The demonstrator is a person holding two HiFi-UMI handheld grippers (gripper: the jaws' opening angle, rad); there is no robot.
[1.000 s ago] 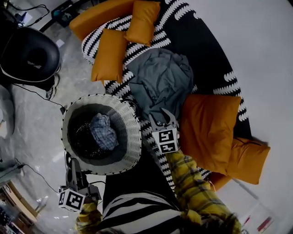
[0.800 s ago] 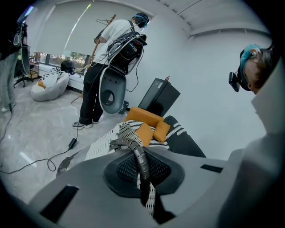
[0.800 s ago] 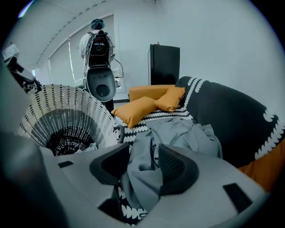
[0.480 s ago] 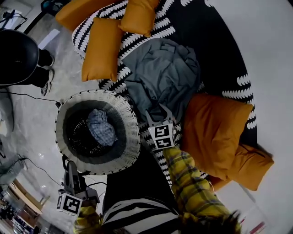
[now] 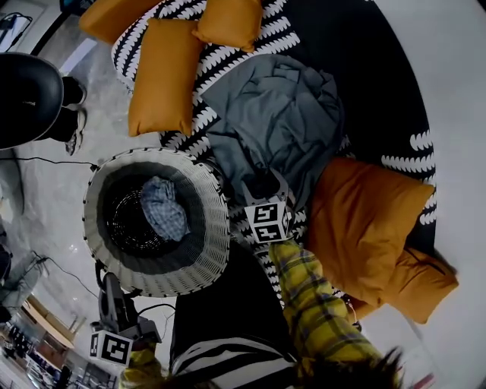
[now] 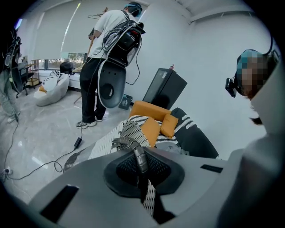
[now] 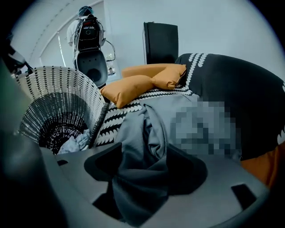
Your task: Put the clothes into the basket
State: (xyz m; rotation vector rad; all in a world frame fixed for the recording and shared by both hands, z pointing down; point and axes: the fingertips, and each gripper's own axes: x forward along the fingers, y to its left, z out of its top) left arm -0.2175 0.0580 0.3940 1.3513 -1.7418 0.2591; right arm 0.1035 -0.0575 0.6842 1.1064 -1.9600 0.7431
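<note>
Head view: pinching soft, likely light grey garment (image 5: 281, 121) by a bunched fold with right gripper (image 5: 264, 185); basket (image 5: 216, 228) at 9 o'clock, left gripper (image 5: 107, 281) clamped on its handle (image 6: 139, 156).

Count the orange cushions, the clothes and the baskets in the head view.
Orange cushions: 5
Clothes: 2, a grey garment and a checked garment
Basket: 1
Total: 8
</note>
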